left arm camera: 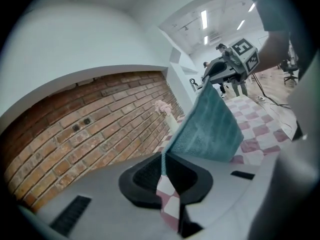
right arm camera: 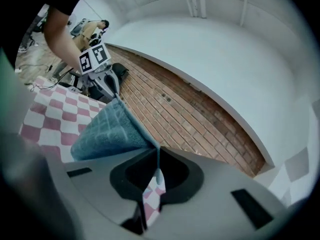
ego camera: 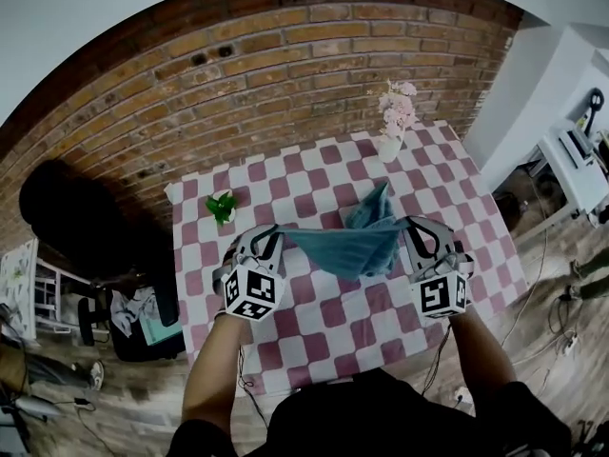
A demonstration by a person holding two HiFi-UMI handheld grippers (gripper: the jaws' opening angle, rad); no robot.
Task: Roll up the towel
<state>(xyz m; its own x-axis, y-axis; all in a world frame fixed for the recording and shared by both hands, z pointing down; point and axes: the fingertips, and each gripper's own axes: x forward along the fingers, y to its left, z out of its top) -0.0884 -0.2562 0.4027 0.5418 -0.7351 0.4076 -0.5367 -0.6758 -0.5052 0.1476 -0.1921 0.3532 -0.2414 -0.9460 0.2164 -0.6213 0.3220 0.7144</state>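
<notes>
A teal towel [ego camera: 357, 241] hangs stretched between my two grippers above the pink-and-white checked table [ego camera: 314, 303]. Its middle sags and its far part still trails on the cloth near the vase. My left gripper [ego camera: 273, 230] is shut on the towel's left corner, which shows in the left gripper view as a thin teal edge [left arm camera: 163, 159] pinched between the jaws. My right gripper [ego camera: 411, 225] is shut on the right corner, seen in the right gripper view as the towel [right arm camera: 112, 131] running into the closed jaws. Each gripper view shows the other gripper across the towel.
A white vase of pink flowers [ego camera: 393, 122] stands at the table's far edge, just behind the towel. A small green plant [ego camera: 223, 206] sits at the far left of the table. A brick wall [ego camera: 238, 74] runs behind. A dark chair [ego camera: 76, 217] stands left.
</notes>
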